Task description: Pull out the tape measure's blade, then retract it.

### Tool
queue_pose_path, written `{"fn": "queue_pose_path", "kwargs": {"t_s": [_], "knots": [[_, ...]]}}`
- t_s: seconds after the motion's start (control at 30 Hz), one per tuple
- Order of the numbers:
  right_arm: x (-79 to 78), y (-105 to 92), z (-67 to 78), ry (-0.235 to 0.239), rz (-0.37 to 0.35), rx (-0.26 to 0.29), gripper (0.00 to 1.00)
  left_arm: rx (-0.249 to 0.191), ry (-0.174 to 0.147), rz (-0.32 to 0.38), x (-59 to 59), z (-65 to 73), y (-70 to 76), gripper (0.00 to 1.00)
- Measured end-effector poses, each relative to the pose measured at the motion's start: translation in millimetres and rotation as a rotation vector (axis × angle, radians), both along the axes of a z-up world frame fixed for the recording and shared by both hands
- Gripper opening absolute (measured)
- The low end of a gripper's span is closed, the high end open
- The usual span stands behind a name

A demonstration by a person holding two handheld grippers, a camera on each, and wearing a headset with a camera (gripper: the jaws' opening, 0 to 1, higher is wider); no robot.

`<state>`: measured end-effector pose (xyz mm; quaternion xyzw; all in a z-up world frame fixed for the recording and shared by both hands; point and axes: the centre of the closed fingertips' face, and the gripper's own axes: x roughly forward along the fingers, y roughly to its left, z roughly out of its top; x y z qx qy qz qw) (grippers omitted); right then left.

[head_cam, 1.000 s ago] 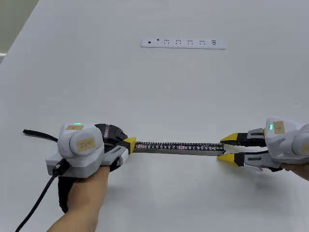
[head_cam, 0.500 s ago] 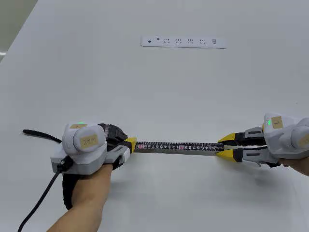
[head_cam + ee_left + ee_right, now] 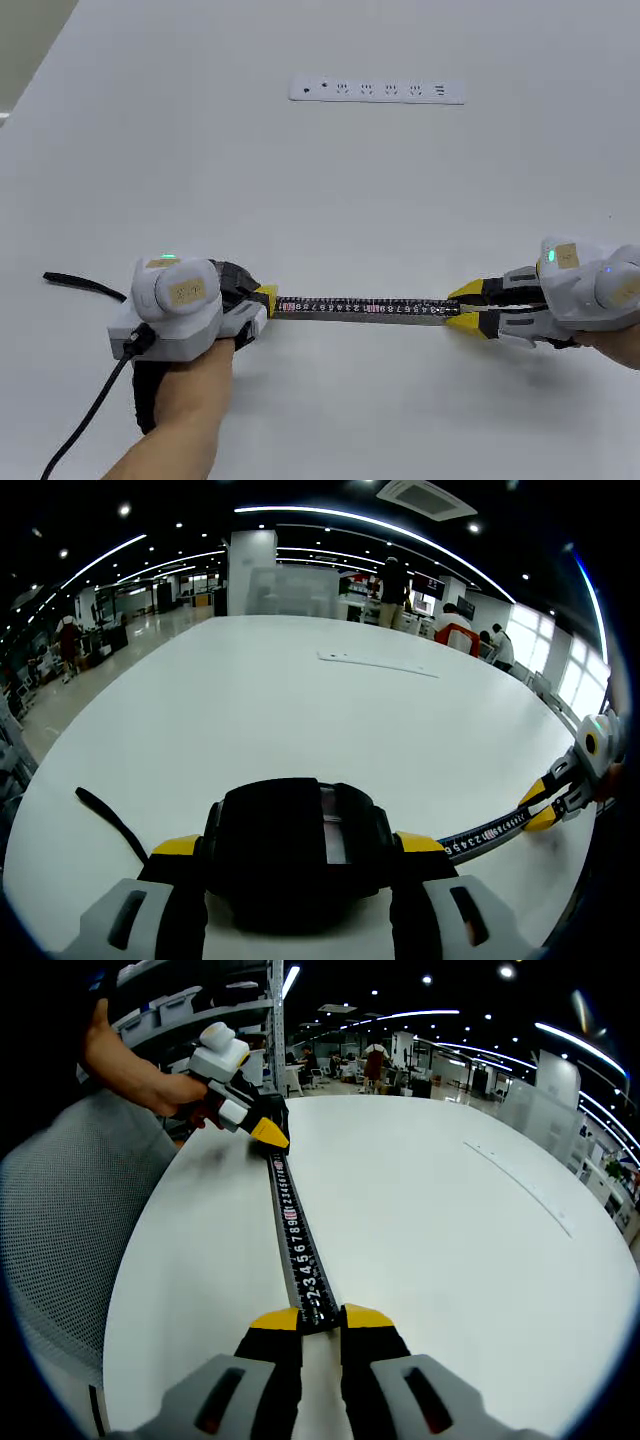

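Note:
The black tape measure case (image 3: 296,848) sits clamped between the yellow-tipped jaws of my left gripper (image 3: 252,308) at the near left of the white table (image 3: 330,180). Its black strap (image 3: 82,285) trails off to the left. The dark numbered blade (image 3: 362,308) runs flat along the table from the case to my right gripper (image 3: 467,307). That gripper is shut on the blade's end (image 3: 318,1312), with the blade (image 3: 295,1232) stretching away toward the left gripper (image 3: 262,1130).
A white power strip (image 3: 377,91) lies at the far side of the table. A black cable (image 3: 85,415) hangs from the left gripper toward me. In the gripper views, an open hall with people and shelving lies behind the table.
My right gripper has shut on the blade's end; a second ago its jaws were apart around it. The case and left gripper have held their place.

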<state>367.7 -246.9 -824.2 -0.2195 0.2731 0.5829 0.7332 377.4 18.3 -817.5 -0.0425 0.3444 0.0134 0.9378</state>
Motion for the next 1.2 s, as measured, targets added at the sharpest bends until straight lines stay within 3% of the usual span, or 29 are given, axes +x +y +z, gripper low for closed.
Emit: {"fn": "queue_pose_path", "kwargs": {"t_s": [0.47, 1.2], "knots": [[-0.2, 0.1, -0.2, -0.001, 0.020, -0.030, 0.11, 0.018, 0.013, 0.015, -3.5, -0.5, 0.9, 0.68], [-0.8, -0.2, -0.1, 0.008, 0.030, -0.041, 0.11, -0.001, 0.020, -0.007, -3.3, 0.5, 1.9, 0.66]]}}
